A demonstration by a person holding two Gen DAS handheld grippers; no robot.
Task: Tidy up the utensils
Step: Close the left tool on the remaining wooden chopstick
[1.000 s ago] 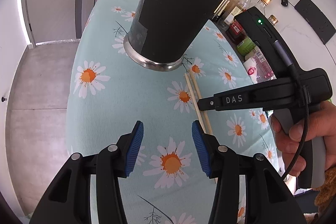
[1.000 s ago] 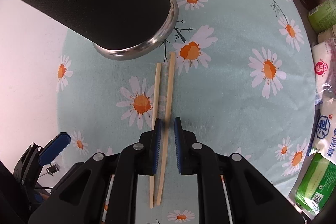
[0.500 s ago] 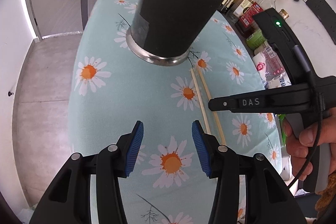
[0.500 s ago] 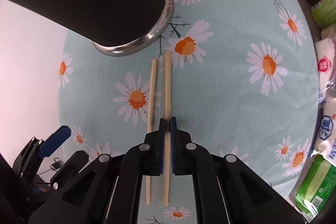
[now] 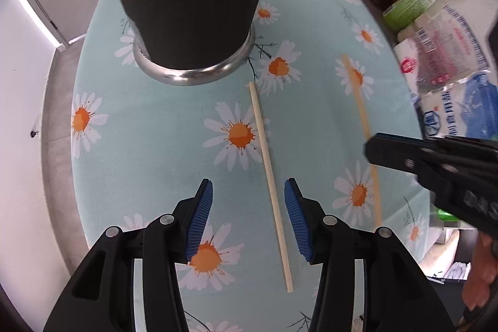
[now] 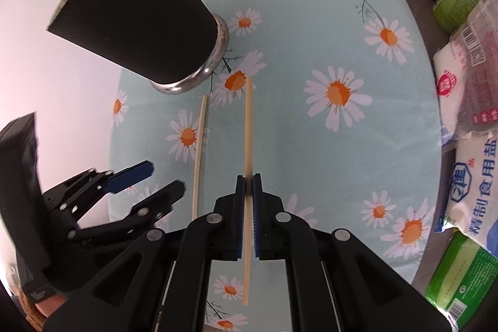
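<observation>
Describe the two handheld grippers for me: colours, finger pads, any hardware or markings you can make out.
The left gripper is matte black plastic with angular, cut-out linkage arms, round silver pivot bolts and ribbed blue pads on its fingers. The right gripper has the same build: black arms, silver bolts, ribbed blue pads. In the left wrist view, faint pale lettering shows on its body, too blurred to read. No cables or sleeves are clearly visible.

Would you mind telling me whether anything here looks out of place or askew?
One chopstick lies loose on the daisy cloth between the open left gripper fingers, outside the black holder. The right gripper pinches its mate. Nothing looks spilled or damaged.
</observation>
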